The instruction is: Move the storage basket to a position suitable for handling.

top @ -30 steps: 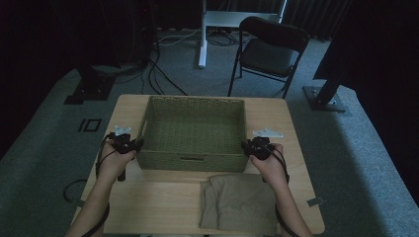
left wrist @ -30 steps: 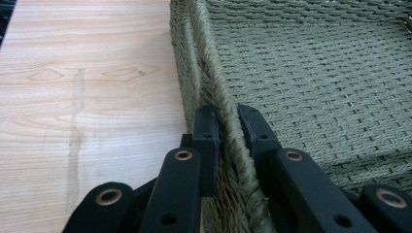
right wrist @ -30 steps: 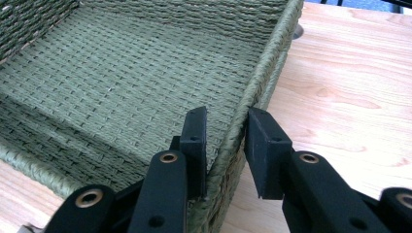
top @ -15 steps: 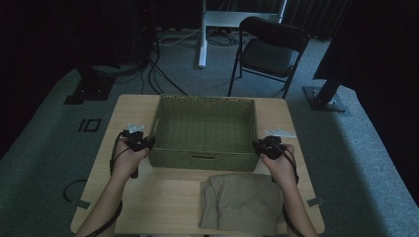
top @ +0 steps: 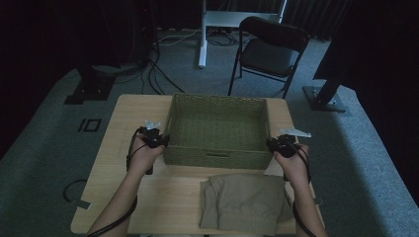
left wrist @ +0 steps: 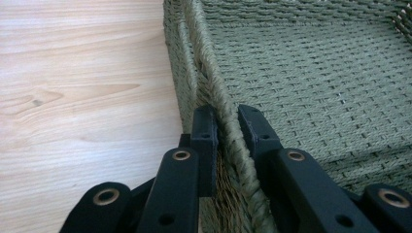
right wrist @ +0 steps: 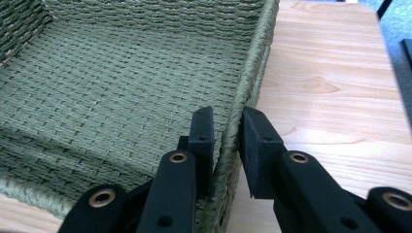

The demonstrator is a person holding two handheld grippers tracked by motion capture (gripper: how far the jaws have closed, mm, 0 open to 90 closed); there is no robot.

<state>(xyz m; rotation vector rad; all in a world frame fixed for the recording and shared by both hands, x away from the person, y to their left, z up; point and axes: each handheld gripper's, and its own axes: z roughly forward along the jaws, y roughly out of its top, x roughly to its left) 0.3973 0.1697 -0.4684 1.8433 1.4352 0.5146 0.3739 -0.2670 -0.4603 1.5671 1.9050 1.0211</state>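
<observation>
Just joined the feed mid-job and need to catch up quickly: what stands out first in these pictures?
The green woven basket sits mid-table with nothing in it, and each side wall is pinched at the rim: the left hand-held gripper on its left wall, the right hand-held gripper on its right wall. In front of it, at the table's near edge, lies a folded khaki garment. A black folding chair stands on the carpet beyond the table.

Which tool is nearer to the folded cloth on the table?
Right. The right tool clamps the basket's right wall just above the folded cloth; the left tool clamps the left wall, farther away.
</observation>
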